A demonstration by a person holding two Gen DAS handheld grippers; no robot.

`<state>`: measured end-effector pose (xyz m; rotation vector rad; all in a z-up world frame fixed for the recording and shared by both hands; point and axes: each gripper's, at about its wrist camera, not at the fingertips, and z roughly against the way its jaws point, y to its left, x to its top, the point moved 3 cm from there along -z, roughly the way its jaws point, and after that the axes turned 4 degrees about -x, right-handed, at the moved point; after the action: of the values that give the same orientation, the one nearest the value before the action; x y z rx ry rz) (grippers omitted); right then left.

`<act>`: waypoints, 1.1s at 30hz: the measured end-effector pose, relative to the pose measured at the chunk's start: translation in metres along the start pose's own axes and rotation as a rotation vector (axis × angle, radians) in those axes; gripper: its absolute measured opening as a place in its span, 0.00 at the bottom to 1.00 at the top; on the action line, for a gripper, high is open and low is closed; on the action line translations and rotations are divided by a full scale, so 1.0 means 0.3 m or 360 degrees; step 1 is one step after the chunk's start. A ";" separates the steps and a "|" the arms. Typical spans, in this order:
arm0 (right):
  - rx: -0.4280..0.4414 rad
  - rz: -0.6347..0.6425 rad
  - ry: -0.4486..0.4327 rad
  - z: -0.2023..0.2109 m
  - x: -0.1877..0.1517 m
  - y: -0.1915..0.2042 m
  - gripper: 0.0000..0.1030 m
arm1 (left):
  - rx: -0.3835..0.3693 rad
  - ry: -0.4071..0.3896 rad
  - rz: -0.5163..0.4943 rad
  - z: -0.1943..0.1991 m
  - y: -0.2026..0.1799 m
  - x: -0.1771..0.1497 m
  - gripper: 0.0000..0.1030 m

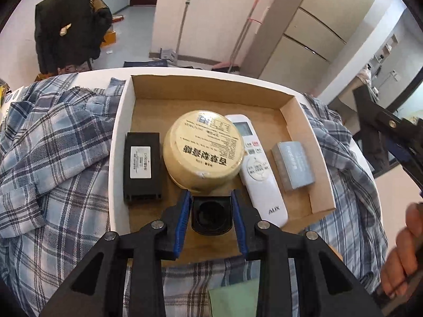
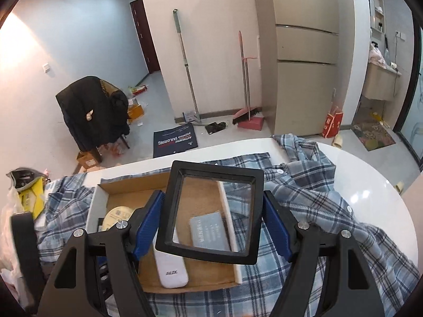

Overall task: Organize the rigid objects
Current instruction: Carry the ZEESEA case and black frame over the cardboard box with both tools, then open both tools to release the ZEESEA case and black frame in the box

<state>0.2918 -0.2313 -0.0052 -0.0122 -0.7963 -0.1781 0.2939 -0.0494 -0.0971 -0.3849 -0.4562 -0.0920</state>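
A shallow cardboard box [image 1: 124,142] lies on a plaid shirt. In it are a black block [image 1: 142,165], a round yellow tin [image 1: 203,148], a white AUX remote [image 1: 260,174] and a grey box [image 1: 293,165]. My left gripper [image 1: 210,212] is shut on a small black cup-like object [image 1: 211,215] held low over the box's near end. My right gripper [image 2: 211,211] is shut on a square black-framed magnifier [image 2: 211,208], held above the box [image 2: 105,192]; the remote [image 2: 171,266] and grey box [image 2: 208,231] show beneath it.
The plaid shirt [image 1: 53,137] covers a round white table [image 2: 370,185]. A green pad [image 1: 235,298] lies at the near edge. A yellow package [image 2: 34,198] sits at the left. A chair with a black coat [image 2: 92,111] stands behind the table.
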 end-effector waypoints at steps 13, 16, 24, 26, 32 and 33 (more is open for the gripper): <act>0.0195 0.0256 -0.0023 -0.031 -0.028 0.091 0.70 | -0.0011 -0.0256 -0.0054 0.146 -0.028 0.018 0.57; 0.0238 0.0286 -0.0031 -0.047 -0.044 0.114 0.70 | 0.0023 -0.0529 -0.0054 0.201 -0.020 0.029 0.76; 0.0299 0.0329 0.0106 -0.193 -0.025 0.127 0.70 | 0.0115 -0.0862 -0.0136 0.269 -0.008 0.034 0.83; 0.0269 0.0373 0.0184 -0.251 -0.015 0.137 0.70 | 0.0106 -0.0858 -0.0142 0.258 0.006 0.030 0.83; 0.0211 0.0403 0.0342 -0.373 -0.028 0.141 0.70 | 0.0126 -0.0776 -0.0107 0.198 0.051 0.036 0.83; 0.0218 0.0397 0.0369 -0.383 -0.033 0.138 0.70 | 0.0111 -0.0767 -0.0099 0.195 0.052 0.035 0.83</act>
<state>0.3733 -0.1980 -0.0903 0.0376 -0.5683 0.1104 0.2819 -0.0126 -0.0492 -0.3229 -0.9452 -0.0428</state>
